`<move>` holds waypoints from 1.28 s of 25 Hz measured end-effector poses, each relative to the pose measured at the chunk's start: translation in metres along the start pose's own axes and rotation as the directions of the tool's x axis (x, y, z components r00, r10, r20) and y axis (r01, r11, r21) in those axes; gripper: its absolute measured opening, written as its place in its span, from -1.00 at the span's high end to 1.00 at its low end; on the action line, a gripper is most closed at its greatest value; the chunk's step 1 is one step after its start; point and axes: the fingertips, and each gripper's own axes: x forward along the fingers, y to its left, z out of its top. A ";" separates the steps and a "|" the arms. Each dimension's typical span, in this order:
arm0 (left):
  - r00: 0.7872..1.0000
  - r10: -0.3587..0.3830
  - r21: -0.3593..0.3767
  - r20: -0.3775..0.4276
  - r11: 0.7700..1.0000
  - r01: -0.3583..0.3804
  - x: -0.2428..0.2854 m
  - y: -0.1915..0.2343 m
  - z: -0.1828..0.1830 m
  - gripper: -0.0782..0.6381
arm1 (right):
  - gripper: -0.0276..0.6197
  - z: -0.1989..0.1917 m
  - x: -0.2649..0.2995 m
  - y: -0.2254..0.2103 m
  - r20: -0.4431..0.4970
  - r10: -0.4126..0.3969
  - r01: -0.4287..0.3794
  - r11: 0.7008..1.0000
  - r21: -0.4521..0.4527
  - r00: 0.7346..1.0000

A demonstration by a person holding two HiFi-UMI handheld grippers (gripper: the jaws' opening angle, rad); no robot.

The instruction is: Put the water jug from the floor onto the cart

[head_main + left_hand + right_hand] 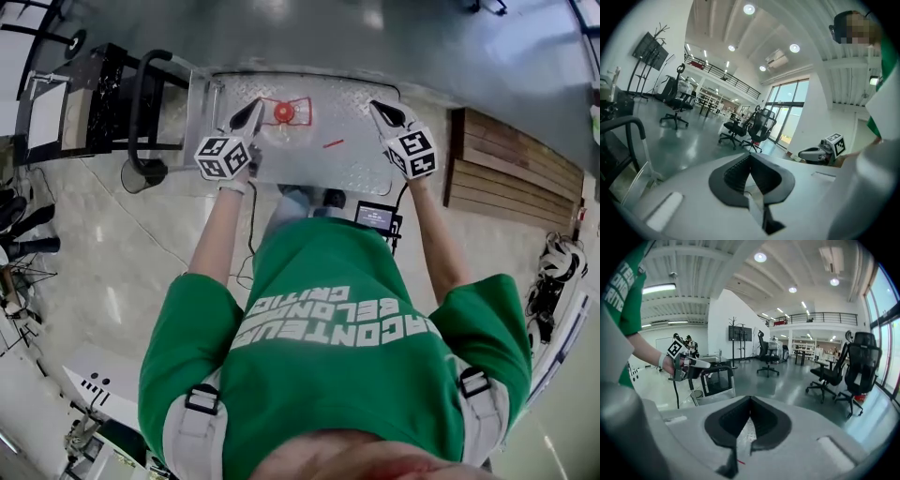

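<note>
Nearest the lens, low in the frame: a green shirt (347, 356), with both forearms reaching up from it toward the upper middle.

At upper left, the black cart handle (141, 112), with the metal cart (356, 164) deck stretching right from it.

Next, left of centre, the left gripper (251, 111): jaws pressed together, nothing pinched, aimed out over the room rather than down.

Just right of those tips, upper centre, what looks like the water jug (284, 112). Standing upright on the deck, off the floor, seen from straight above as a red cap with a red carrying frame round it and a clear body. Between the two grippers in the frame, far closer to the left one, touched by neither, and absent from both gripper views.

Likely heavy and prone to slosh if filled; cannot tell the fill from above. Hard, smooth walls, so slippery for narrow pads. Better taken by the red frame or at the neck under the cap, ideally with both grippers.

Right of centre, well apart from the jug, the right gripper (377, 108): jaws likewise pressed together and empty.

Far right, a wooden pallet (511, 169) on the floor.
</note>
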 end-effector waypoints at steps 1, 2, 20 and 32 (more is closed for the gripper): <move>1.000 -0.008 0.010 0.016 1.000 0.008 -0.005 -0.012 0.005 0.74 | 0.93 0.007 -0.010 0.001 0.021 -0.002 0.003 1.000 -0.029 1.000; 0.999 -0.015 0.018 0.029 1.000 0.014 -0.010 -0.022 0.009 0.74 | 0.93 0.013 -0.019 0.002 0.036 -0.004 0.006 0.998 -0.055 0.999; 0.988 -0.122 0.048 0.097 0.992 0.118 -0.054 -0.138 0.018 0.74 | 0.93 0.011 -0.124 0.022 0.083 -0.043 0.057 0.984 -0.168 0.996; 0.959 -0.280 0.151 0.042 0.951 0.271 -0.111 -0.168 0.004 0.74 | 0.93 -0.010 -0.162 0.113 0.064 -0.132 0.135 0.990 -0.045 0.989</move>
